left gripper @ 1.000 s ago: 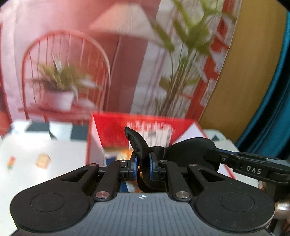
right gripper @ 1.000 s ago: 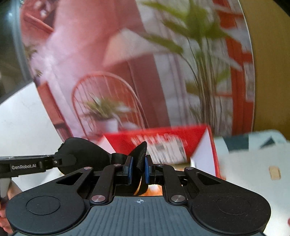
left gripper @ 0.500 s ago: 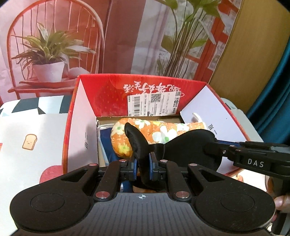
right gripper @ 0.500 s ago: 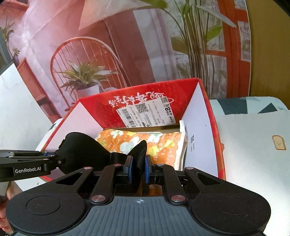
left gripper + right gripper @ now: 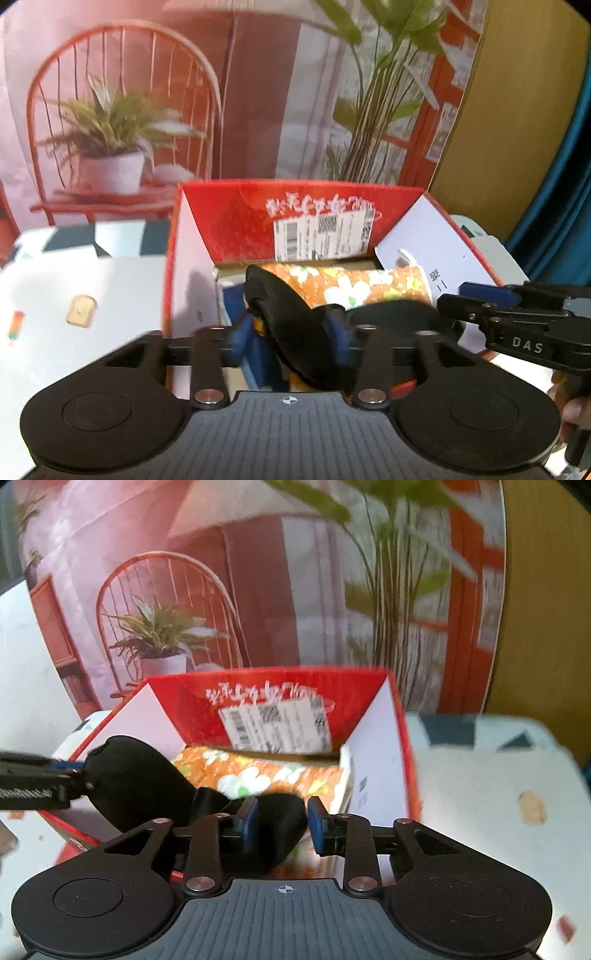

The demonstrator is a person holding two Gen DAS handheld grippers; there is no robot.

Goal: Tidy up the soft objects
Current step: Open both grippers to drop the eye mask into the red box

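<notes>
A black soft eye mask [image 5: 295,325] hangs over the open red cardboard box [image 5: 236,225]. It also shows in the right wrist view [image 5: 147,782]. My left gripper [image 5: 290,334] is open, with one end of the mask loose between its blue pads. My right gripper [image 5: 280,821] is open too, with the mask's other end between its pads. An orange flowered cloth roll [image 5: 369,284] lies inside the box, also seen in the right wrist view [image 5: 258,775]. The right gripper shows at the right of the left view [image 5: 517,325].
The box [image 5: 376,746] stands on a white table mat with small toast prints [image 5: 81,310]. A printed backdrop of a chair and potted plant [image 5: 110,147] stands behind it. A teal curtain [image 5: 554,184] hangs at the far right.
Both grippers have opened: their pads now stand apart around the mask ends they pinched before. Both views have pulled up and back a little from the box.
</notes>
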